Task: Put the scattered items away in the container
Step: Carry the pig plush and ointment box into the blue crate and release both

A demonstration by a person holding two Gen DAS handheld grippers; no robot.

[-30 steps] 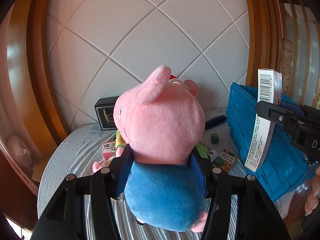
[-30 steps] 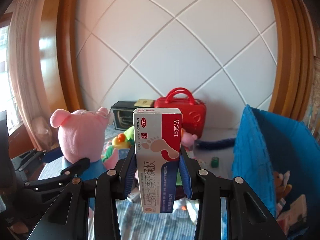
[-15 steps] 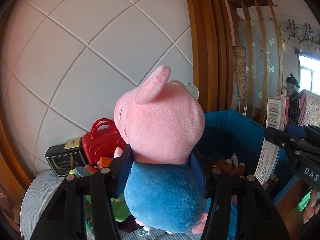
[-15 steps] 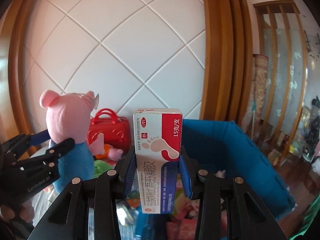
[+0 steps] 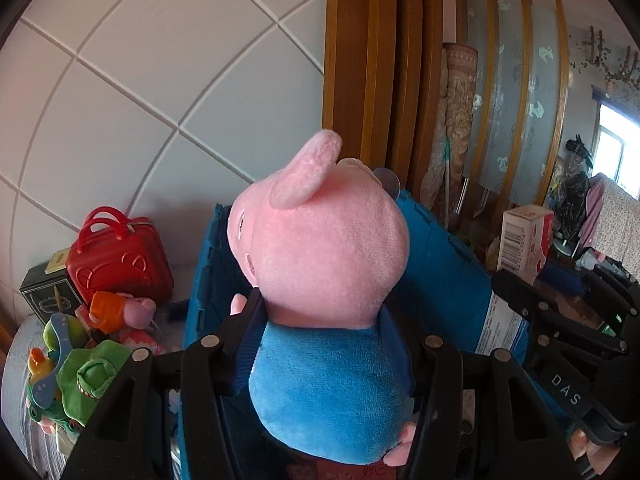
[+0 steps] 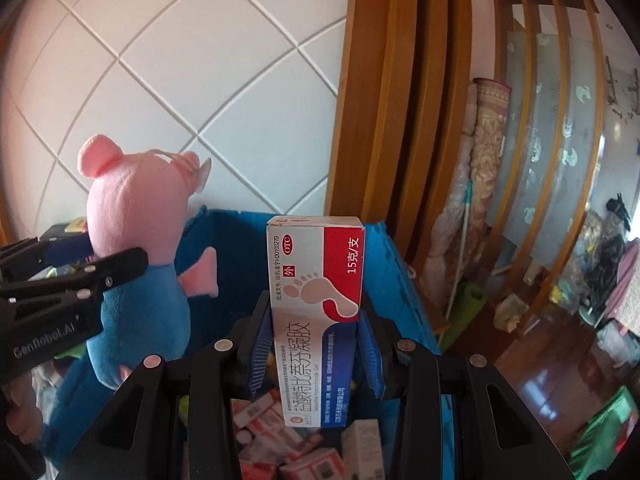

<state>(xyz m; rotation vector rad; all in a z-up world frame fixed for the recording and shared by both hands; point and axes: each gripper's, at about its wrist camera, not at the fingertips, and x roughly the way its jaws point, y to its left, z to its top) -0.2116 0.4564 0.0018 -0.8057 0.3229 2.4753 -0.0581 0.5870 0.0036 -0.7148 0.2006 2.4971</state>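
While the left tool (image 5: 320, 344) clamps a plush pig (image 5: 320, 280) around its blue body, the toy stands upright between the ribbed blue pads, its pink head facing away from the camera. Behind and below the pig lies the blue bin (image 5: 440, 264), so the toy hangs above the bin's open top. Left of the bin, on the bench (image 5: 16, 360), sit a red toy suitcase (image 5: 120, 260), a dark box (image 5: 40, 296) just beside it, a small pig doll in orange (image 5: 120, 308) and a green plush dinosaur (image 5: 96, 376).

Over on the other side, the right tool (image 6: 316, 352) grips a medicine box (image 6: 316, 300) printed with a footprint, held upright by its 2 narrow sides. That box also hangs above the bin (image 6: 392, 264), whose floor holds several small cartons (image 6: 280, 440). A wooden floor (image 6: 540, 360) shows to the right.
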